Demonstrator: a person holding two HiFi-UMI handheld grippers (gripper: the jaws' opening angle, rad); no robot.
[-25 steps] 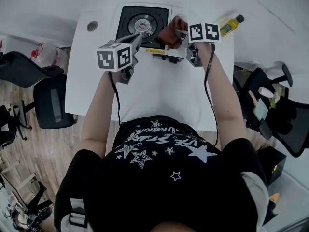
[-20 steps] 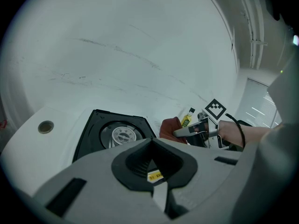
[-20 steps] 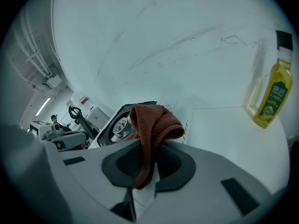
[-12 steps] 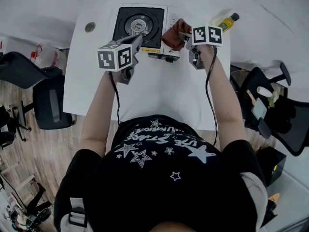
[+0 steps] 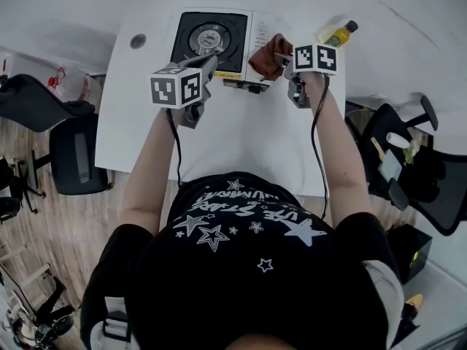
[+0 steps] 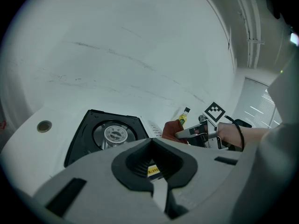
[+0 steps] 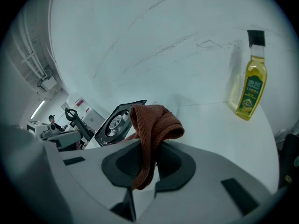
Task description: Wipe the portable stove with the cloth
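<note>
The portable stove (image 5: 211,39) has a black top with a round burner and a white control side, and stands at the far edge of the white table (image 5: 241,137). My right gripper (image 5: 283,63) is shut on the brown cloth (image 5: 268,55), which hangs over the stove's right end. In the right gripper view the cloth (image 7: 152,125) droops between the jaws, with the stove (image 7: 119,120) behind it. My left gripper (image 5: 208,64) hovers over the stove's front edge, shut with nothing in it. The left gripper view shows the stove (image 6: 112,134) and the cloth (image 6: 172,129).
A yellow oil bottle (image 5: 336,33) stands at the table's far right corner, close to my right gripper. A round cable hole (image 5: 138,41) lies left of the stove. Black office chairs stand left (image 5: 73,152) and right (image 5: 408,159) of the table.
My right gripper has carried the cloth slightly to the right along the stove's white end. The left gripper has hardly moved.
</note>
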